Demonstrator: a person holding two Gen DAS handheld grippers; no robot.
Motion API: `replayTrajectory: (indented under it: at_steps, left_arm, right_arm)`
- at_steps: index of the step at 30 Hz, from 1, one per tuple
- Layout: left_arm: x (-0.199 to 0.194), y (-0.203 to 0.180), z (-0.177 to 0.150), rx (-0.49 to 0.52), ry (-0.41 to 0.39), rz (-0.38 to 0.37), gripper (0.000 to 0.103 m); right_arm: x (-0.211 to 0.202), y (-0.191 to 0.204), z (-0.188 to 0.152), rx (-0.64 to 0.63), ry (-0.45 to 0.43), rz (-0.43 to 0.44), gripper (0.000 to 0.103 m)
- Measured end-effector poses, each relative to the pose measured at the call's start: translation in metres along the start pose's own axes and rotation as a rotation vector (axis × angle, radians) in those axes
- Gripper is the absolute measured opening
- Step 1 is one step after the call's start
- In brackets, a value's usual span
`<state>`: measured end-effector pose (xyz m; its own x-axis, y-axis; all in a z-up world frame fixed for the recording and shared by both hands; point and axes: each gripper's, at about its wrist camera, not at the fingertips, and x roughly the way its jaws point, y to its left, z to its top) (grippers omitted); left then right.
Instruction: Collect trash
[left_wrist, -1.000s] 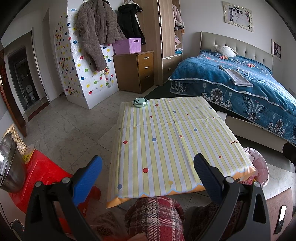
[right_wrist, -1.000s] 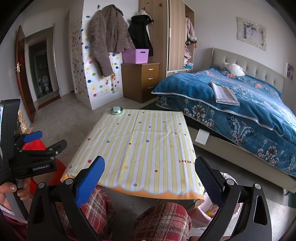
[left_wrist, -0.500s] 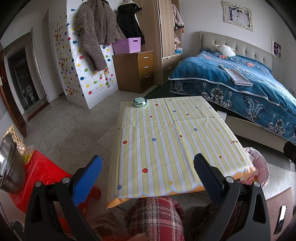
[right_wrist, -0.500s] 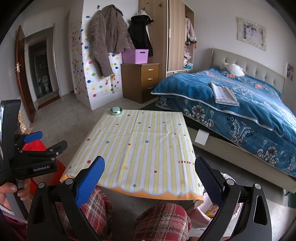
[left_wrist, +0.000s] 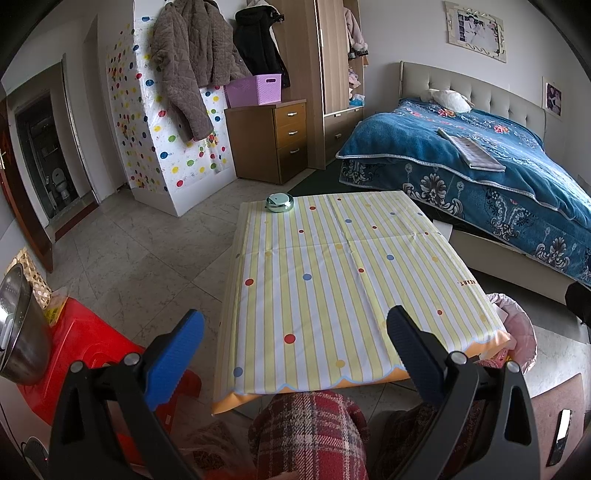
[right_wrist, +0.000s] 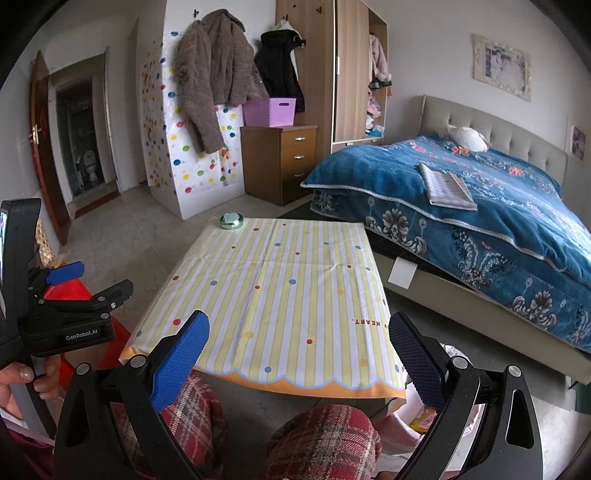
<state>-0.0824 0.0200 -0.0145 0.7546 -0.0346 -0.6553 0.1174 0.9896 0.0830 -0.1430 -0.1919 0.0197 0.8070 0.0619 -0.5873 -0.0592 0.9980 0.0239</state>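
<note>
A person in red plaid trousers (right_wrist: 325, 439) is sitting at the near edge, holding both tools low. The left gripper (left_wrist: 291, 350) and right gripper (right_wrist: 299, 354) are gaping wide with nothing between the blue pads, probably readied for a reach. No loose trash is showing on the yellow striped, dotted tablecloth (left_wrist: 332, 280). A pink-lined waste bin (left_wrist: 517, 332) is standing just beside its right corner. Well beyond the fingers, a small round metal tin (left_wrist: 279, 202) is sitting at the far corner.
</note>
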Motion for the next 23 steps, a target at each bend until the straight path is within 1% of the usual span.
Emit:
replayTrajectory:
  at_steps: [9, 15, 17, 20, 23]
  left_arm:
    - [0.0, 0.0, 0.0, 0.003, -0.001, -0.001, 0.096]
    - [0.002, -0.006, -0.007, 0.033, -0.021, -0.004, 0.096]
    - [0.004, -0.007, -0.007, 0.036, -0.013, -0.013, 0.096]
    - [0.011, -0.007, -0.007, 0.035, 0.014, 0.0, 0.096]
    - [0.021, -0.006, -0.009, 0.022, 0.039, 0.001, 0.096]
  right_arm:
    - [0.0, 0.0, 0.0, 0.0, 0.001, 0.0, 0.096]
    - [0.0, -0.001, 0.0, 0.003, 0.002, 0.002, 0.096]
    - [0.001, -0.001, 0.0, 0.006, 0.001, 0.0, 0.096]
    - [0.002, -0.005, -0.003, 0.012, -0.003, -0.001, 0.096]
    - [0.009, -0.021, -0.01, 0.033, -0.006, -0.024, 0.096]
